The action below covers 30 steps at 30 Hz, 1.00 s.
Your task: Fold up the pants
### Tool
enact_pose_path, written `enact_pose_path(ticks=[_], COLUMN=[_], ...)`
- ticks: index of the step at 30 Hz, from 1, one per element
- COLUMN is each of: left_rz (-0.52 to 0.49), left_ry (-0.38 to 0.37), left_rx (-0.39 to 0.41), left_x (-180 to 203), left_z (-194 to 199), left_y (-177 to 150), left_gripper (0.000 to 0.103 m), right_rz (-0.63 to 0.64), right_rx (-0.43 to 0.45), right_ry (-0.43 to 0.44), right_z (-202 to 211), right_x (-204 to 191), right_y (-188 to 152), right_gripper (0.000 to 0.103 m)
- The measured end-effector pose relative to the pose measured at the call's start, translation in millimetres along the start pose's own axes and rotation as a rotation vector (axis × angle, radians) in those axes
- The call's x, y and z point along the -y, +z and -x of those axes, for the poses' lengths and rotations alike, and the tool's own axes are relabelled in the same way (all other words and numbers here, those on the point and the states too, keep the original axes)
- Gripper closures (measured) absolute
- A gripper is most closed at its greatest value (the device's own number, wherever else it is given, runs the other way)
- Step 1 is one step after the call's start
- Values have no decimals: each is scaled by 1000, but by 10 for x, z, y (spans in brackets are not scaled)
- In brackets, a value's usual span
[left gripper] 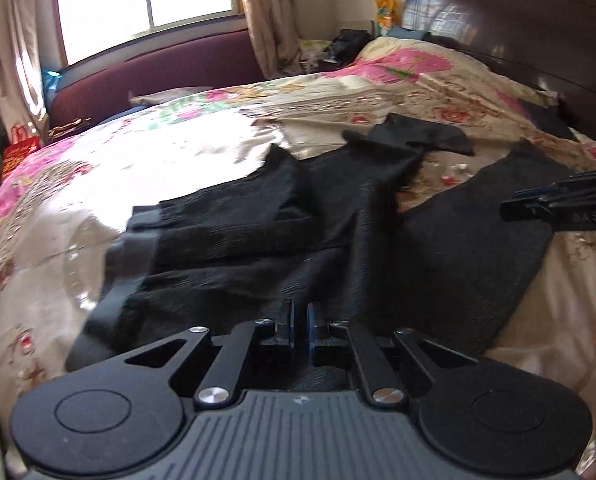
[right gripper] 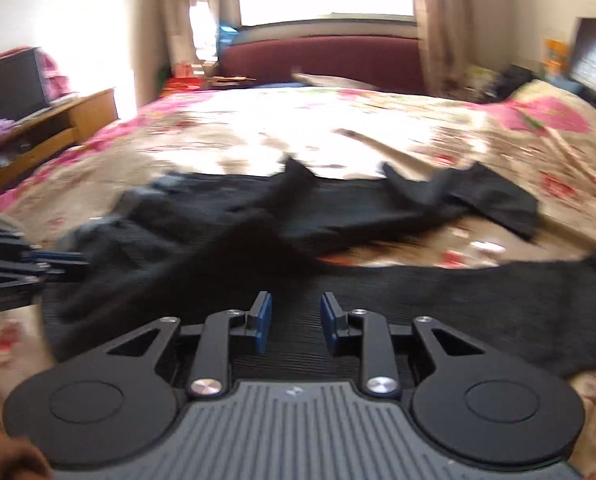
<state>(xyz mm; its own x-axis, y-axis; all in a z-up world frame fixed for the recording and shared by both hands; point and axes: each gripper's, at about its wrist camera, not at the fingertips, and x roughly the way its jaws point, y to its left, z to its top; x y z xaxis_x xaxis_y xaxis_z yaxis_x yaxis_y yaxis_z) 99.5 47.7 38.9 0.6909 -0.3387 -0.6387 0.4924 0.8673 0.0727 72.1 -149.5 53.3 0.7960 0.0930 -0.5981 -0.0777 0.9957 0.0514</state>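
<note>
Lying on the floral bedspread (left gripper: 78, 208), the black pants (left gripper: 258, 240) look rumpled and only partly gathered, no clean fold visible, so the task reads as early: legs not yet aligned, every fold left. Waistband end sits at the left in the left wrist view, one leg runs away toward the headboard (left gripper: 537, 32) with its cuff flopped over, the other leg splays off to the right, near edge of the bed. Long axis roughly left-to-right across the bed in the right wrist view, legs forked apart with bedspread showing between them. Left tongs (left gripper: 299, 320) closed, nothing seen pinched between the pads, hovering over the seat area. Right tongs (right gripper: 296, 322) parted, empty, over the near leg. Both views motion-blurred; fabric contact cannot be told.
</note>
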Motion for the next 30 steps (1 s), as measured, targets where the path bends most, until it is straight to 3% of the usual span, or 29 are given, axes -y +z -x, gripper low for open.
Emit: enact_pose_path(ticks=[6,9,12,18,19,20,21,27,30], left_rz=[-108,-143,-162,-193,-197,-202,-206,-228,-197], left_ry=[-172,-220,-239,-255,-255,-256,-260,-289,-321], left_rx=[-54,-104,-116,-127,-127,-128,-129,-111,-85], left_x=[940,1273,1435,1652,1679,1716,1746,1897,1981], left_z=[-656,-952,-1080,-1214,-1215,-1225,-1225,-1195,-1170], left_y=[325,381,407,493,502,520,533,594,634], left_gripper=[77,77,77,77,77,77,77,77,77], right_rz=[-355,-578,-708,-742,-742,-744,-754,-808,-772], right_rx=[-14,-10,25,106,111,114,107,186,224], right_ry=[-399,-479,-481,-428,-424,-413,-403,-357,-394], right_z=[-75,-129,-170,-341,-378,-394,-400,13,314], right_x=[1857,2621,3061,3189,3186,3181,3181,3305,3321], right_y=[-198,-318,-435,-409,-392,-381,-380,-401,-374], right_gripper=[73,71,73,61,70,95,98,99,99])
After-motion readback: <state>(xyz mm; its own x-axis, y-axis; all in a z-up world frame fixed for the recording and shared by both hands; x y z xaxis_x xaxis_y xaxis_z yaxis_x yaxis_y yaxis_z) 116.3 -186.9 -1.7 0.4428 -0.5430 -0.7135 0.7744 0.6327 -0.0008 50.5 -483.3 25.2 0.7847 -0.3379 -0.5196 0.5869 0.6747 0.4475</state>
